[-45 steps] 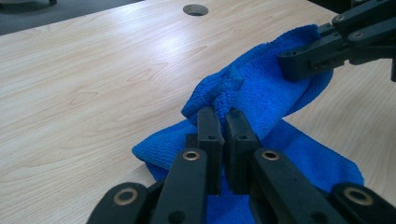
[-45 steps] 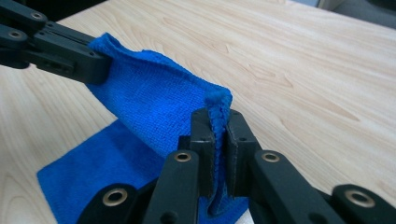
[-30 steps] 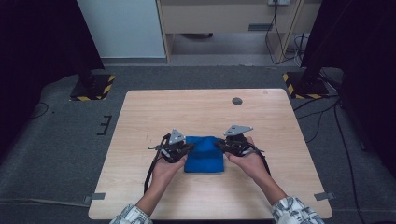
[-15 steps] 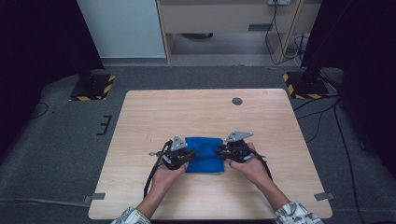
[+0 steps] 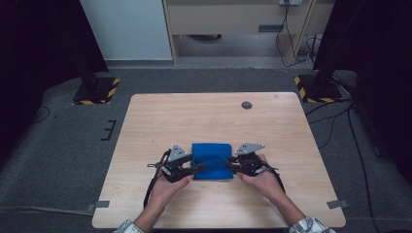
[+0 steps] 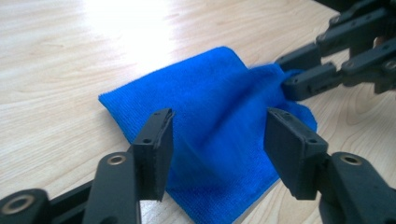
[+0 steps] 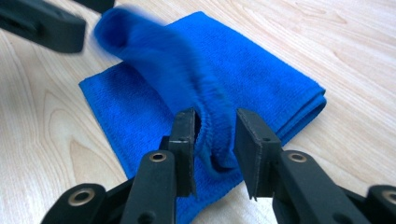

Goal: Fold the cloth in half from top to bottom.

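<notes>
Left gripper view: the left gripper [image 6: 217,144] has just been opening, its jaws apart over the folded blue cloth [image 5: 212,160] near the desk [image 5: 145,126] edge at 6 o'clock. The right gripper [image 7: 215,149] pinches a raised fold. Release it only once that fold lies flat at 12 o'clock.

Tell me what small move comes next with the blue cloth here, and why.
Probably draw the left gripper back from the blue cloth: its jaws have just been opening and stand apart over it, pressing nothing. The right gripper has a raised fold between its jaws and could lay it over.
</notes>
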### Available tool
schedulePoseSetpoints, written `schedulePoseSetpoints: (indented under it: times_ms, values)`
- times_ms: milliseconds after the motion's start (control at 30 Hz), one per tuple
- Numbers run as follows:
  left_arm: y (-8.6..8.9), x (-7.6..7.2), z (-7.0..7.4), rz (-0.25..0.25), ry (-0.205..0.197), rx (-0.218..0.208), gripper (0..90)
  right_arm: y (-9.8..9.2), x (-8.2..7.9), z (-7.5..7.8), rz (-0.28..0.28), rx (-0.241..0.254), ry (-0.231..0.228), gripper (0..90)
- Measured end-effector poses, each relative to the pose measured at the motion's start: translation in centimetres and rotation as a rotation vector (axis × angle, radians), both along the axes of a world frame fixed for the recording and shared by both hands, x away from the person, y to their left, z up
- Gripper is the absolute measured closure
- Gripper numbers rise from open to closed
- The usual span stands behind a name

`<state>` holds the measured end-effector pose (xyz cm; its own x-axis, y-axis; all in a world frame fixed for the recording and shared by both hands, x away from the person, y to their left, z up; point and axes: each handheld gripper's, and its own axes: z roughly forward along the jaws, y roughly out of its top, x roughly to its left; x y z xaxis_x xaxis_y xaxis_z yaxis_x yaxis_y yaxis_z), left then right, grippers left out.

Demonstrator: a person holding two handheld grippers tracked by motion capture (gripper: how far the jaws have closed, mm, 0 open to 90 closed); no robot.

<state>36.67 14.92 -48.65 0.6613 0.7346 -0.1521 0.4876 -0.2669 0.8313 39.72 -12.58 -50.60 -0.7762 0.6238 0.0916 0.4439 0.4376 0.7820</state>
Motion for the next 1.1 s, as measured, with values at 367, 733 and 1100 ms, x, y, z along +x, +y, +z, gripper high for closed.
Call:
schedulePoseSetpoints:
  times_ms: [367, 733, 1100]
  values:
    - [1.0, 1.0, -0.2, 0.083, -0.028, -0.007, 39.1, -0.4, -0.8, -0.1, 0.005, 0.004, 0.011, 64.3]
    - [1.0, 1.1, -0.8, 0.09, -0.021, 0.013, 37.1, -0.8, -2.0, 1.4, 0.0, 0.016, 0.009, 44.5]
    - [0.2, 1.1, -1.0, 0.076, -0.027, 0.063, 28.5, -1.0, -1.0, 2.3, -0.06, 0.035, -0.033, 33.5]
